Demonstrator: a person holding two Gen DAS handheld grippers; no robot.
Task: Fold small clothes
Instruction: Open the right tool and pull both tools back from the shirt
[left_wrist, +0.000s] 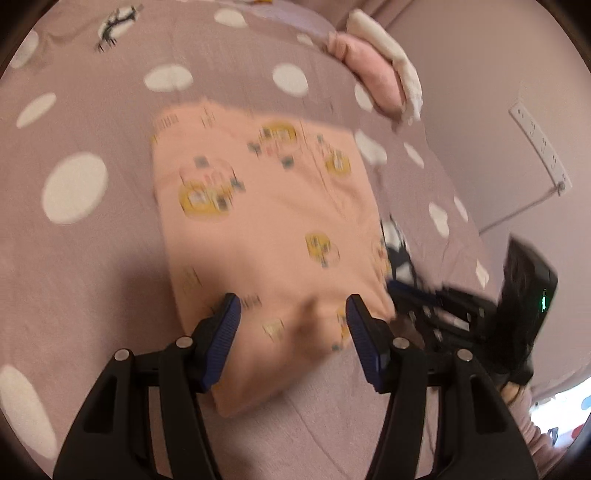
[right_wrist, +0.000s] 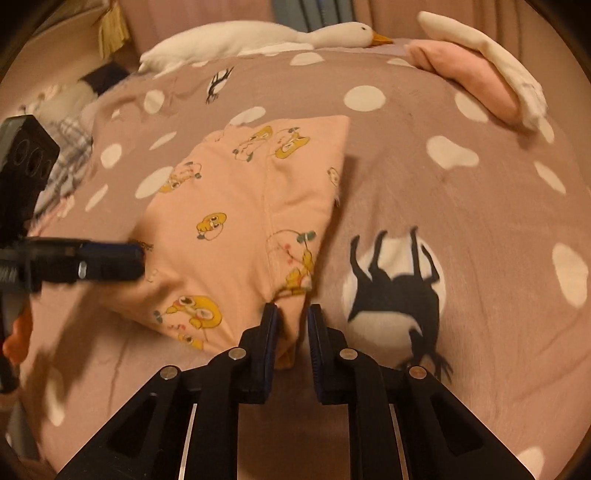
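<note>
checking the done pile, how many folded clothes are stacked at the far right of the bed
2: a pink one lies underneath, and a white one lies on top of it, at the bed's far right. More may be hidden beneath.

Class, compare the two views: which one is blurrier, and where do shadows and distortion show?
Left wrist view: motion blur smears the garment print. Right wrist view: the print is sharper, though the left gripper streaks; it casts a shadow on the bedspread. Both views: fisheye bulging, dark corners.
</note>
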